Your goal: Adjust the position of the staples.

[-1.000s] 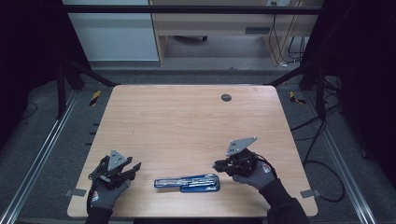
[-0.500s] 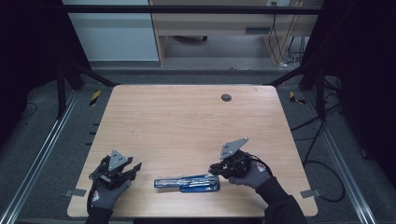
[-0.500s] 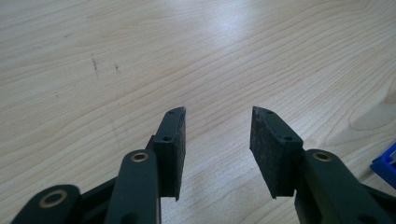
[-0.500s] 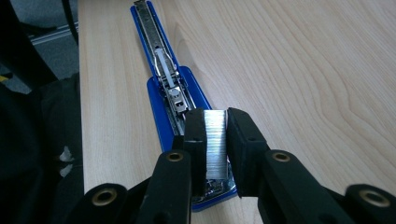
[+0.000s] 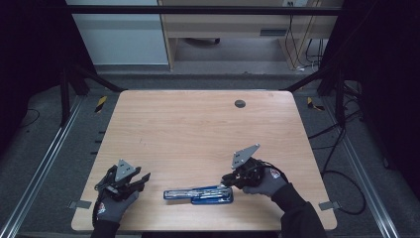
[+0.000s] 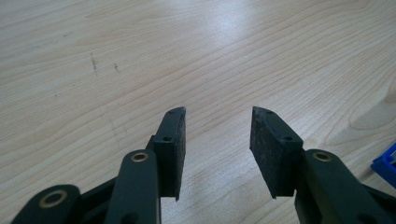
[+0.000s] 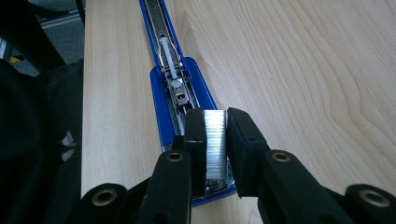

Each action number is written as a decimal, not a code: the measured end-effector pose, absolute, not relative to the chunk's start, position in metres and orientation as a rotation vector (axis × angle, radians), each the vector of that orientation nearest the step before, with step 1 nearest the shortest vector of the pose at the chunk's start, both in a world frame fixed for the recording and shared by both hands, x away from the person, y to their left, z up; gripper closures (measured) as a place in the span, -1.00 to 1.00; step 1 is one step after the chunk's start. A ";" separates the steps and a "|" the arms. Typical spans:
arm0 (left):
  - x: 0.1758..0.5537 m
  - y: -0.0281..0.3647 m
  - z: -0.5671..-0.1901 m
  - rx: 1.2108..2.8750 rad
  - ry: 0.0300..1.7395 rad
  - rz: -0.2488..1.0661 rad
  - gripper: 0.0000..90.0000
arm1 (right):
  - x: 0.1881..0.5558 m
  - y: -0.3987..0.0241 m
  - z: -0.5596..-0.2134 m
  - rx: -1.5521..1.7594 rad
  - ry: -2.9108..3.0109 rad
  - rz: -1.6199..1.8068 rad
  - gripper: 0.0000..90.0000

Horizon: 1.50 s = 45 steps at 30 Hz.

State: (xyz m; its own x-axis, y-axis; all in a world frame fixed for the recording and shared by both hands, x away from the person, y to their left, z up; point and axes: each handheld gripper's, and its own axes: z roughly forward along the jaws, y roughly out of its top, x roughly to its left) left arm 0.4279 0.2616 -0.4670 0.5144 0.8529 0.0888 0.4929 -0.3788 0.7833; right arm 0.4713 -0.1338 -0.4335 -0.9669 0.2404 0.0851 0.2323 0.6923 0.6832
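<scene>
Two grippers, one stapler: figure at the near edge of the table.
Staple strip (image 7: 215, 140): a silvery block of staples, sitting clamped between the pads of the right gripper (image 7: 215, 126), directly over the rear end of the opened stapler.
Stapler (image 5: 198, 194): blue, lying opened flat along the near edge of the table (image 5: 198, 124), between the two hands; its metal staple channel (image 7: 170, 70) is facing upward.
Change from earlier frames: the right gripper (image 5: 229, 179) is now sitting lower and closer to the stapler's right end than a second ago; the stapler is lying where it lay, and the left gripper (image 5: 143, 179) is resting in the same place.
Left gripper (image 6: 217, 140): jaws standing apart with bare wood between them, grasping nothing.
Right gripper view alone: is showing the staple strip, the channel's spring pusher (image 7: 169, 58) and the blue base beneath.
Left gripper view alone: is showing a blue corner (image 6: 386, 164) of the stapler at its right edge.
High view alone: is showing both gloved hands, the dark round grommet (image 5: 239, 103) at the table's far side, and the floor around.
</scene>
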 end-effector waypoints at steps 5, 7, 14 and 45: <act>0.428 0.262 -0.467 2.042 1.094 0.642 0.25 | 0.475 -0.135 -0.427 0.390 2.866 1.143 0.75; 0.428 0.262 -0.467 2.041 1.096 0.643 0.25 | 0.476 -0.134 -0.422 0.379 2.862 1.151 0.75; 0.428 0.262 -0.467 2.043 1.093 0.641 0.25 | 0.481 -0.129 -0.416 0.305 2.913 1.073 0.75; 0.429 0.260 -0.468 2.052 1.087 0.642 0.25 | 0.480 -0.120 -0.437 0.169 3.021 1.002 0.75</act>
